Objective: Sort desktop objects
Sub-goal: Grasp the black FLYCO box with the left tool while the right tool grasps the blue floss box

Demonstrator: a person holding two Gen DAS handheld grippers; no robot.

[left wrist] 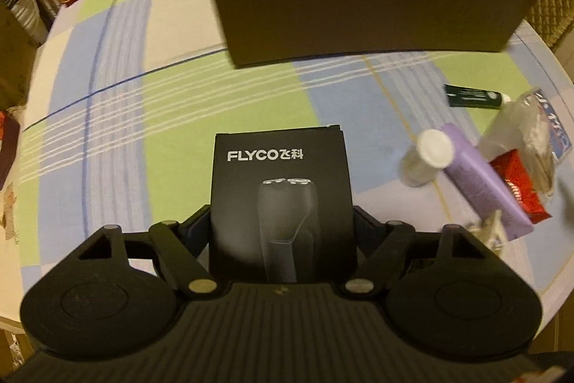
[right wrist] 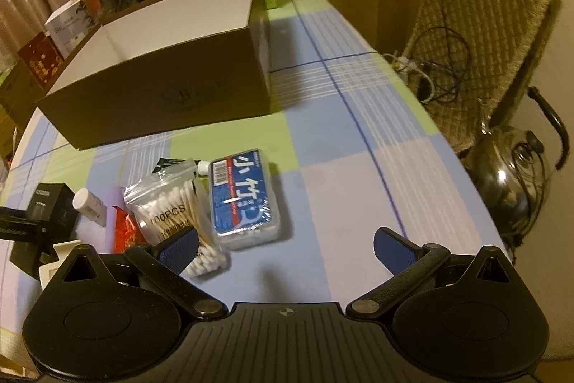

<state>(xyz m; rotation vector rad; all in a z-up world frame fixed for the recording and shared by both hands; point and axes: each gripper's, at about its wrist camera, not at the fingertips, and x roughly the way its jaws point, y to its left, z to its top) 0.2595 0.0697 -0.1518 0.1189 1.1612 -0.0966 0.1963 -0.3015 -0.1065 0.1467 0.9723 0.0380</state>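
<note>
Left wrist view: your left tool (left wrist: 283,221) has the black FLYCO shaver box (left wrist: 281,200) standing between its fingers, which look to be bearing on the box's two sides, so count it as pinched. The box is tall and smooth; if the grip sits low or is only light, it could tip or slip when you lift. To its right lies a loose heap: a white-capped bottle (left wrist: 428,157), a purple tube (left wrist: 480,178) and a red packet (left wrist: 520,185), close enough for a sideways swing to scatter them.

Your right tool (right wrist: 287,244) is spread wide and holds nothing, hovering over the counter (right wrist: 358,167) beside the bag of cotton swabs (right wrist: 175,210) and the blue floss-pick case (right wrist: 244,196). Its left finger sits over the bag (a closing move could snag the plastic).

The big cardboard box (right wrist: 161,99) stands open beyond; the white inner walls show nothing inside, though its floor is hidden
</note>
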